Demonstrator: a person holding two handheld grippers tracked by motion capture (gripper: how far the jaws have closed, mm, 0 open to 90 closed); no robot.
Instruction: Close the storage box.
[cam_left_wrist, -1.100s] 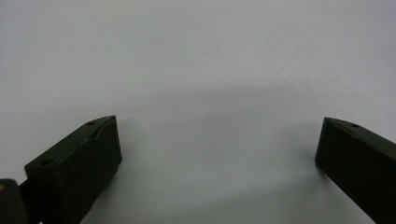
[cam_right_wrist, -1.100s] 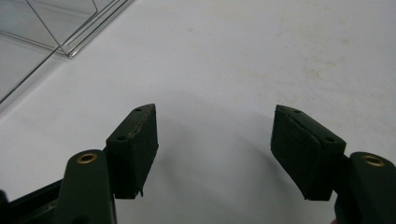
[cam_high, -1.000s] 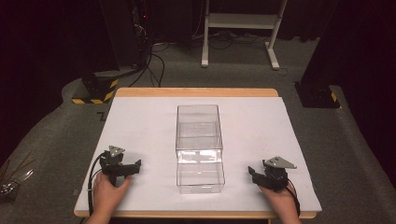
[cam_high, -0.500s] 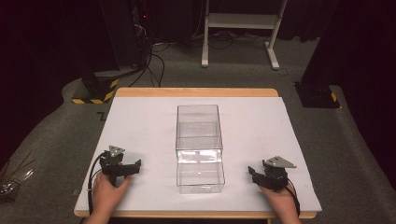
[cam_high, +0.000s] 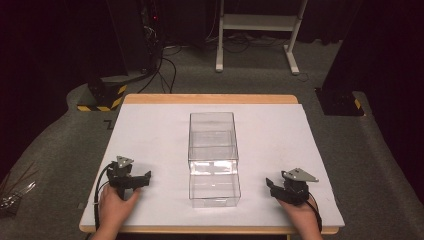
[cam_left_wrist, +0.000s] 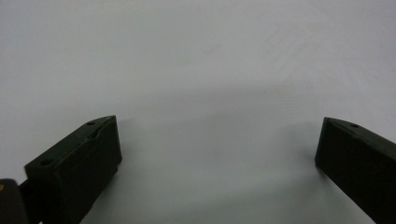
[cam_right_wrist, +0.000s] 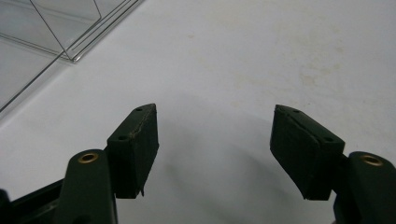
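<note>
Table (cam_high: 150, 130), white-topped with a wooden rim, high view: one clear plastic box (cam_high: 212, 157) stands at its middle, long axis running away from you, a partition across it making a far and a near compartment. Both compartments look empty, though glare on the partition blurs the near one. Your left gripper (cam_high: 136, 181) rests on the white surface near the front edge, well apart from the box on its left; your right gripper (cam_high: 280, 189) sits likewise on its right.

Left gripper view: left gripper (cam_left_wrist: 217, 154), jaws spread wide, nothing between them but bare white tabletop.

Right gripper view: right gripper (cam_right_wrist: 214, 140), jaws also wide and holding nothing; a corner of the clear plastic box (cam_right_wrist: 56, 32) lies at upper left, apart from the jaws.
</note>
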